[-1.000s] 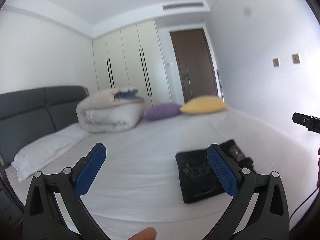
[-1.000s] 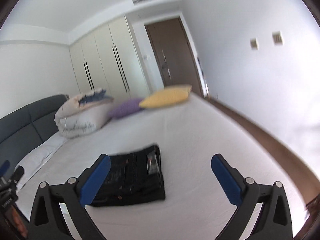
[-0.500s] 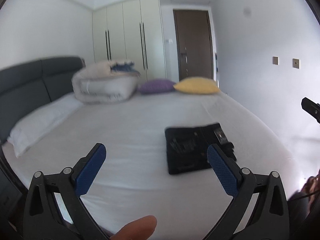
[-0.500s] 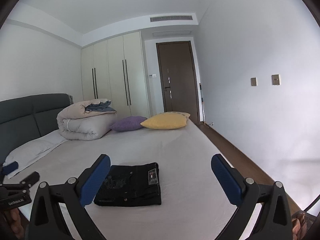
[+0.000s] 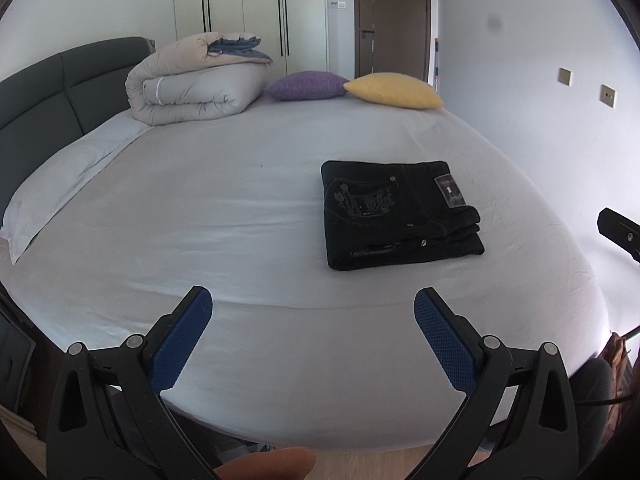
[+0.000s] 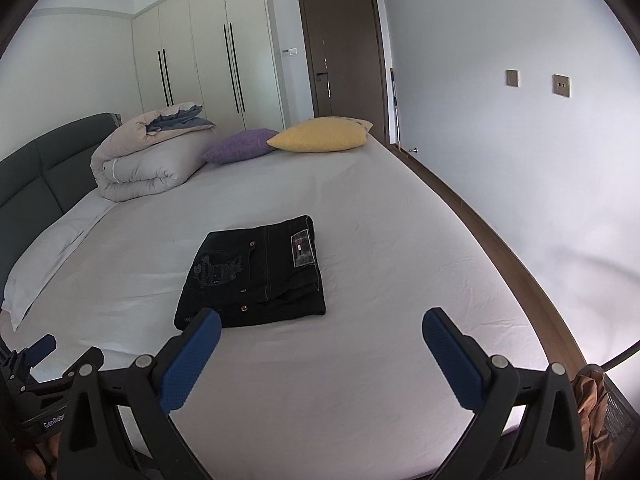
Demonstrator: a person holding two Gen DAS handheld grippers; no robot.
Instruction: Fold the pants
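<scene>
Pants (image 5: 400, 216) lie folded flat on bed (image 5: 240, 208), clear of both grippers; I judge folding done. Left gripper (image 5: 312, 312), right gripper (image 6: 320, 336): jaws spread, empty. Next: I withdraw, or square stack edges if needed

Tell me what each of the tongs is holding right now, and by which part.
Nothing is held. The left tongs and right tongs are both open and empty, short of the folded black pants, which lie untouched on the bed.
</scene>
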